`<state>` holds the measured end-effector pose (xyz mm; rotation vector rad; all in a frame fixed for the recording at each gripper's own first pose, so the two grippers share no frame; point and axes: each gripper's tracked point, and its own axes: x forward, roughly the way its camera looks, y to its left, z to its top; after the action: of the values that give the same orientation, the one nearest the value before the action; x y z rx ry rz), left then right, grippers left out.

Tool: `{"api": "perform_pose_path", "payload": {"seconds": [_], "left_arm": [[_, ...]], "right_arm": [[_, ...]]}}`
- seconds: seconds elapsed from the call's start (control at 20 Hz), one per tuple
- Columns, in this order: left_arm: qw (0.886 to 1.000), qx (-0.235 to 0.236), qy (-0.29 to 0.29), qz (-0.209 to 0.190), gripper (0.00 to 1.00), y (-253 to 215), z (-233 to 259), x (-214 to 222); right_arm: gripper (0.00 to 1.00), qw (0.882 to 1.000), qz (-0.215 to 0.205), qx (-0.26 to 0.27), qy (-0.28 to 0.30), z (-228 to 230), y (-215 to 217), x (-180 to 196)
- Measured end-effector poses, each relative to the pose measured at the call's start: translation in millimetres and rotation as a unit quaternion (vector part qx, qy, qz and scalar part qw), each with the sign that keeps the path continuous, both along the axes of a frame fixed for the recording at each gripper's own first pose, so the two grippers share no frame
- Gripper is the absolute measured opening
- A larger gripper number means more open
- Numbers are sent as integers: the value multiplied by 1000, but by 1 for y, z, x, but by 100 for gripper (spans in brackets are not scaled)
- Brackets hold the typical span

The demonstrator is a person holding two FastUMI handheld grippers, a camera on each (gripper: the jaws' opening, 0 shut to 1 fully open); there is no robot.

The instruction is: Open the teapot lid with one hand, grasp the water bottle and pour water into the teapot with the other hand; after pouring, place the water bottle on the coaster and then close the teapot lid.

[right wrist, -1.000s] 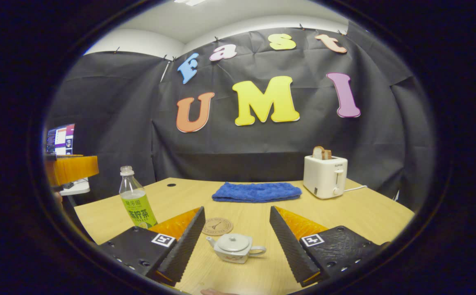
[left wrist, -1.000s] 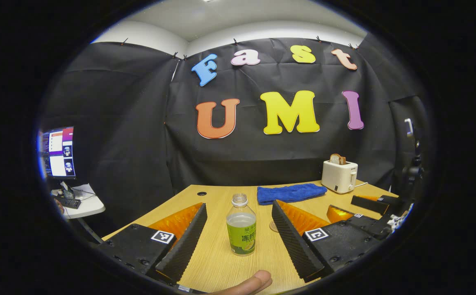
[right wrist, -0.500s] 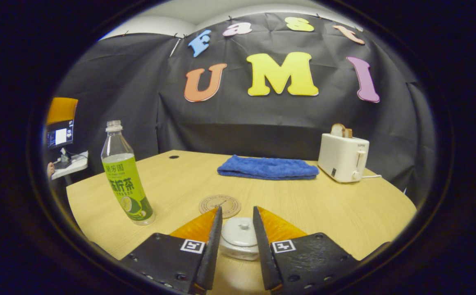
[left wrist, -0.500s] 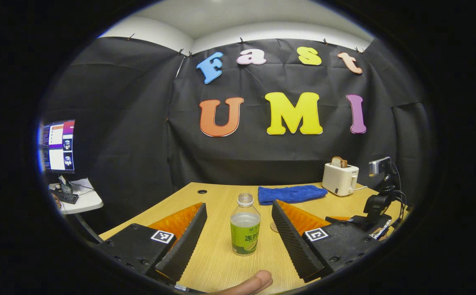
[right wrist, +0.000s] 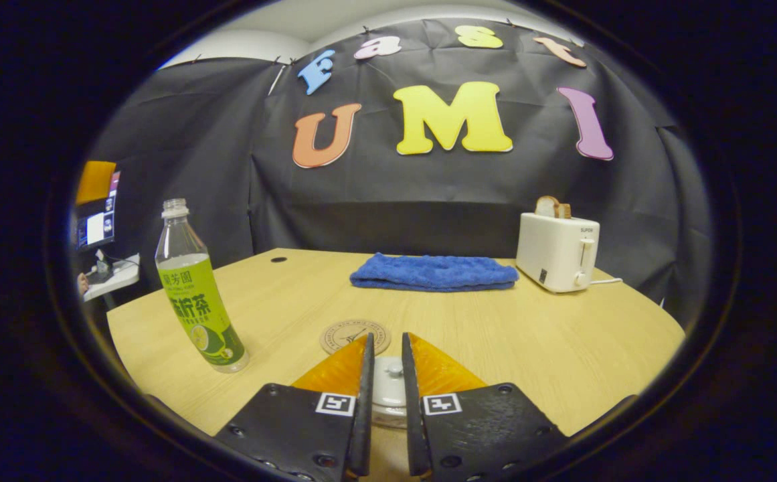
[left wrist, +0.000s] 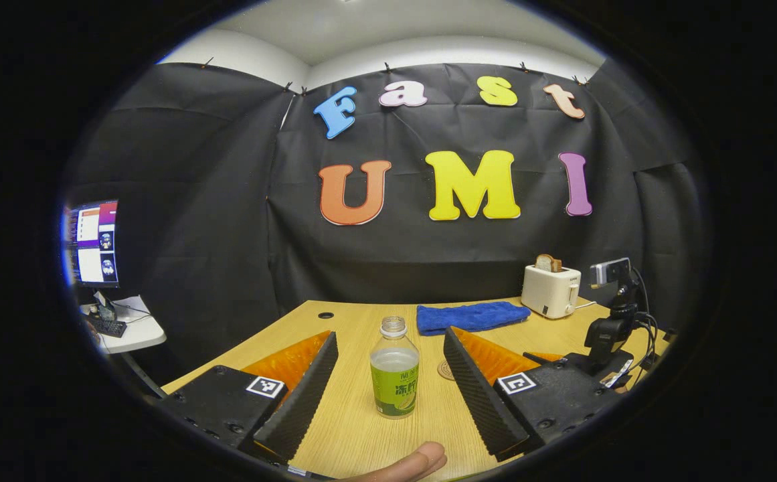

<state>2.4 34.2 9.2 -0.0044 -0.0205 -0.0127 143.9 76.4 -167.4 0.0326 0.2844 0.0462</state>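
A bottle (left wrist: 395, 368) with a green label and no cap stands upright on the wooden table (left wrist: 355, 428), part full. My left gripper (left wrist: 389, 333) is open, its fingers on either side of the bottle and well apart from it. The same bottle (right wrist: 197, 301) stands at the left in the right gripper view. My right gripper (right wrist: 387, 338) has drawn in on the knob of the white teapot lid (right wrist: 389, 391); its fingers hide most of the teapot. The round coaster (right wrist: 348, 333) lies just beyond the fingertips.
A blue towel (right wrist: 434, 272) lies folded at the back of the table, and a white toaster (right wrist: 557, 251) with bread stands at the back right. Off the table's left edge a monitor (left wrist: 90, 242) sits on a side desk. A thumb (left wrist: 415, 462) shows at the bottom.
My right gripper dropped down over the teapot and its fingers narrowed from wide open to a small gap at the lid's knob. The left gripper stayed open around the bottle.
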Motion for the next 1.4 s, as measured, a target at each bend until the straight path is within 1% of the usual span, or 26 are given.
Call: {"api": "perform_pose_path", "payload": {"seconds": [0.1,0.15,0.2,0.4,0.5,0.6,0.75,0.85,0.95,1.05,1.15,1.25,1.3,1.4], "left_arm": [[1000,-1,-1,-2,99,3,-1,1],[1000,0,0,0,99,5,-1,1],[1000,0,-2,0,99,5,0,2],[1000,1,3,-9,99,3,-6,6],[1000,-2,5,-14,99,3,-7,9],[1000,-12,7,-10,99,9,-9,11],[999,-22,3,-30,99,5,-9,16],[998,-23,13,-50,99,-1,-18,21],[998,-24,29,-49,99,1,-29,27],[998,-26,33,-53,100,-4,-37,33],[997,-25,30,-62,99,-11,-45,44],[998,-16,23,-62,100,-10,-58,57],[998,-9,13,-56,100,-8,-61,63],[998,-4,-6,-62,100,-12,-68,75]], "right_arm": [[23,1000,-7,10,-8,-1,-6,0],[3,1000,-6,17,-13,5,-8,4],[3,1000,-4,13,-16,1,-5,3],[0,999,5,-6,-34,15,-5,3],[0,998,4,0,-56,36,-7,-1],[0,997,8,7,-74,59,-9,-10],[0,995,8,9,-101,94,-23,-29],[0,993,0,5,-117,111,-39,-44],[0,992,-7,4,-130,124,-54,-58],[0,991,-11,0,-130,129,-68,-70],[0,992,-9,-8,-122,124,-77,-76],[0,993,-6,-3,-114,116,-83,-79],[0,994,-3,0,-109,113,-85,-79],[0,995,0,4,-104,111,-88,-79]]}}
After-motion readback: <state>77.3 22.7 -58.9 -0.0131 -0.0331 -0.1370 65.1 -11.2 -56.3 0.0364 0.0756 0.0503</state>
